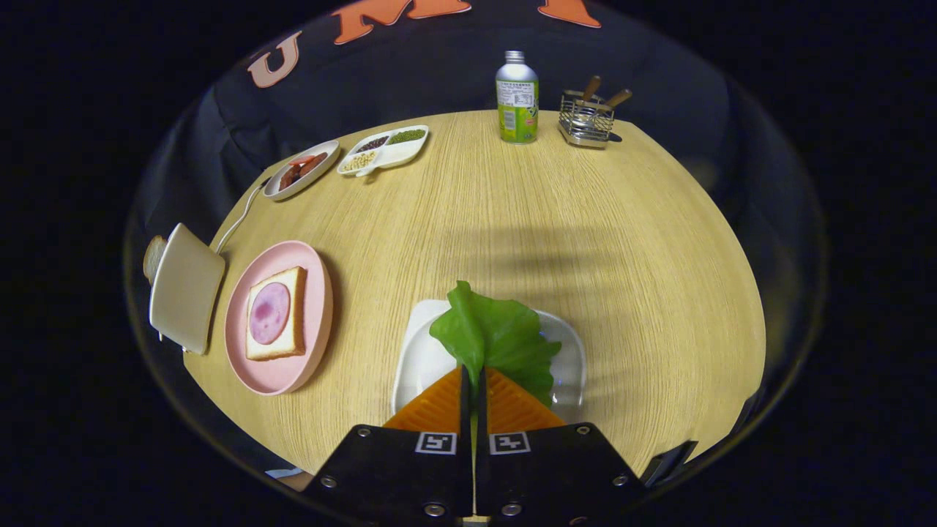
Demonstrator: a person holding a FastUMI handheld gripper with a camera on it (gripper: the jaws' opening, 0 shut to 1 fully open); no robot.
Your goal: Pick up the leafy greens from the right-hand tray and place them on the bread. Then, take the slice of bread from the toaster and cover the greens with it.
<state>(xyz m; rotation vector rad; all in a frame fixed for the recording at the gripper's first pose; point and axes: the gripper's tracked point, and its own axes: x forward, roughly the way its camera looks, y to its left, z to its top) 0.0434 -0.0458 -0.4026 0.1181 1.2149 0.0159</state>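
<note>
— Gripper view: how are the greens held?
— A broad green leaf is clamped between the closed gripper fingers, above the white tray on a wooden table.

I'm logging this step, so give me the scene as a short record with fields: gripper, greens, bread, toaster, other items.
gripper: gripper, jaws shut on the leafy greens
greens: over the white tray
bread: slice with ham on the pink plate, uncovered
toaster: toaster beside the pink plate, bread slice in it
other items: bottle, wire basket, two snack dishes across the table
</note>
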